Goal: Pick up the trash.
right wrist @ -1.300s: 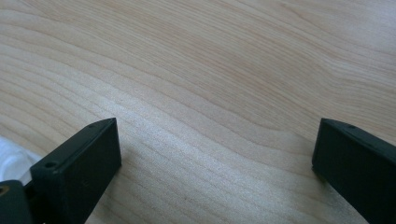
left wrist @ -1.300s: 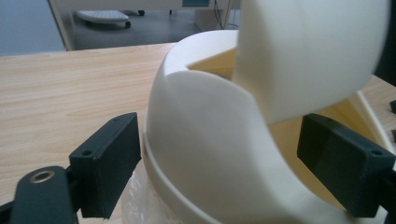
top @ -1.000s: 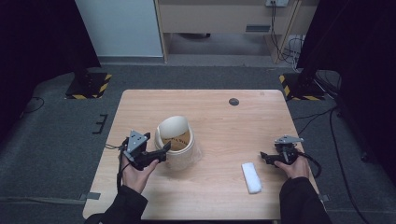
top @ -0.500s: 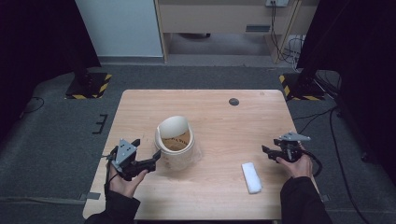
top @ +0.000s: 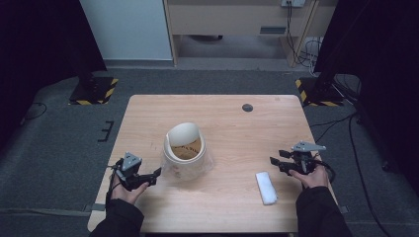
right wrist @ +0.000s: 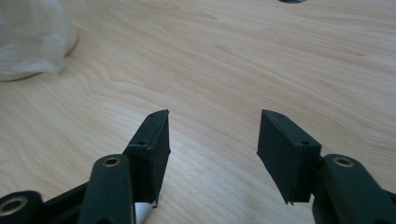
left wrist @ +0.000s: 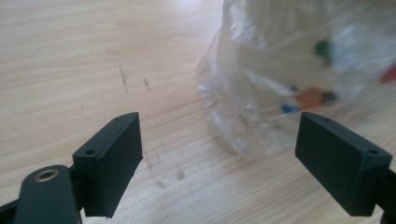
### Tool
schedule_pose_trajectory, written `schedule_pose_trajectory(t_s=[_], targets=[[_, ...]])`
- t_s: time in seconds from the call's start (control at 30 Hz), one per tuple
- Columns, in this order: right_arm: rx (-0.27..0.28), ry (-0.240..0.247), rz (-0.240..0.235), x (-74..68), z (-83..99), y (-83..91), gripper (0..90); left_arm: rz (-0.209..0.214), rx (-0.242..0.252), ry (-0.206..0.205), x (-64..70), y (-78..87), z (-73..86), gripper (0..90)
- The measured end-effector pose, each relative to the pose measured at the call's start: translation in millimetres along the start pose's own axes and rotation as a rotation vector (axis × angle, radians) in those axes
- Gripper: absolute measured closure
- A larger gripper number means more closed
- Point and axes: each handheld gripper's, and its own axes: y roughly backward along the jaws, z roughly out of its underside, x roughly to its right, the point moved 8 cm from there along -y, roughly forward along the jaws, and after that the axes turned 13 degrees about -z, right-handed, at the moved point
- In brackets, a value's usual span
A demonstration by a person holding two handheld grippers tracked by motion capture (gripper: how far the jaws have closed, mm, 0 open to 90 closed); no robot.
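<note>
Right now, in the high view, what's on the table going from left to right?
Left gripper → cream container in a clear plastic bag → small white folded cloth → right gripper.

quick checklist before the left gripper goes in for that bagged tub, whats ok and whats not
1. Left gripper jaws apart and holding nothing: ok.
2. Left gripper aimed at the tub: ok, the left gripper view has its plastic wrap ahead, between the jaws' lines.
3. Contact with the tub: not ok yet, bare table lies between the jaws and the wrap.
4. Tub upright and steady: cannot tell; its lid looks raised in the high view.
5. Right gripper out of the way: ok, open over bare wood at the table's right side.
6. White pad clear of the path: ok, it lies near the right gripper.
</note>
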Motion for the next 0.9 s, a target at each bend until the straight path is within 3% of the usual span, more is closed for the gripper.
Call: schedule_pose_trajectory(t_s=[0.13, 0.17, 0.23, 0.3, 0.33, 0.43, 0.9], targets=[[-0.014, 0.006, -0.043, -8.6, 1.9, -3.0, 46.7, 0.006, -0.036, -0.016, -0.1, -8.3, 4.9, 13.9], [-0.022, 0.002, -0.080, -14.0, 3.6, -5.9, 47.9, 0.005, -0.047, -0.025, -0.3, -10.8, 6.4, 13.7], [-0.028, -0.001, -0.105, -16.7, 5.1, -8.1, 48.0, 0.002, -0.070, -0.041, -0.4, -15.0, 9.4, 13.7], [-0.053, -0.006, -0.132, -20.5, 9.6, -12.1, 49.4, -0.003, -0.087, -0.048, -0.7, -18.6, 11.8, 13.1], [-0.092, -0.013, -0.152, -23.1, 15.0, -14.7, 52.2, -0.003, -0.099, -0.050, -1.5, -20.7, 13.7, 13.0], [-0.115, -0.030, -0.174, -24.8, 19.5, -17.0, 56.2, -0.005, -0.116, -0.051, -2.6, -23.2, 16.0, 12.9], [-0.232, -0.015, -0.185, -25.2, 36.5, -27.1, 63.8, -0.011, -0.166, -0.062, -4.0, -27.4, 23.7, 12.0]])
